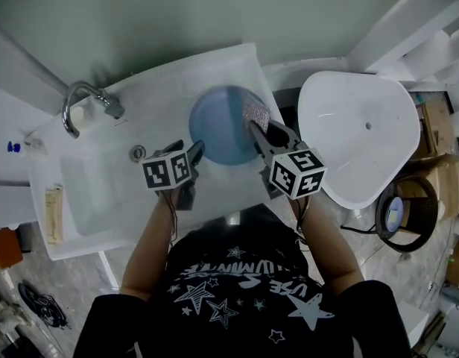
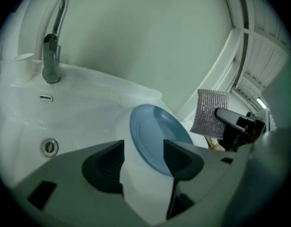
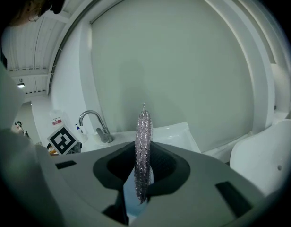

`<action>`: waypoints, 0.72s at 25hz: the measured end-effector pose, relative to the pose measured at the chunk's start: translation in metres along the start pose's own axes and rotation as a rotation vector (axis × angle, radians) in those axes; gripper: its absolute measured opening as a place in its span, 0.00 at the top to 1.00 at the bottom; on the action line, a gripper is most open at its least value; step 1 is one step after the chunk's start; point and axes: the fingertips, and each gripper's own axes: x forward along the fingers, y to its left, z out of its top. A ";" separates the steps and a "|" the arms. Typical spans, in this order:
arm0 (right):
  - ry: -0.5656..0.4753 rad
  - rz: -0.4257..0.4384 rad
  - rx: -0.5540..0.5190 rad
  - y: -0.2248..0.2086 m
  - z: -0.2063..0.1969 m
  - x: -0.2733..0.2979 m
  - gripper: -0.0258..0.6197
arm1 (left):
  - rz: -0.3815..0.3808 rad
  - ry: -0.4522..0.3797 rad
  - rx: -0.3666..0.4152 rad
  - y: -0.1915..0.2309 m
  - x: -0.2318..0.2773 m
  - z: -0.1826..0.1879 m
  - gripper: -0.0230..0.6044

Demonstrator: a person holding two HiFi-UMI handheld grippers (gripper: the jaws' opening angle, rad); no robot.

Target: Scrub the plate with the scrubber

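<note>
Left gripper standing wide open, gripping nothing; blue plate rim possibly reaching between jaws. Right gripper pinching silver scrubber by plate on sink ledge.

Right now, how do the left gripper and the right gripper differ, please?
The left gripper has jaws apart, gripping nothing; the right gripper is shut on the scrubber. The left gripper is left of the plate, the right gripper right of it. Both face the plate.
</note>
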 end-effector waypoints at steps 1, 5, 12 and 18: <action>0.005 0.010 -0.005 -0.003 0.000 0.003 0.83 | 0.013 0.004 -0.011 0.002 0.004 0.000 0.54; 0.021 0.044 0.015 -0.018 0.002 0.015 0.83 | 0.096 0.008 -0.018 0.015 0.016 0.000 0.73; 0.057 0.120 0.018 -0.033 0.004 0.039 0.83 | 0.099 0.053 -0.112 0.018 0.036 -0.004 0.66; 0.077 0.157 0.010 -0.037 0.003 0.050 0.83 | 0.131 0.057 -0.147 0.024 0.047 -0.002 0.66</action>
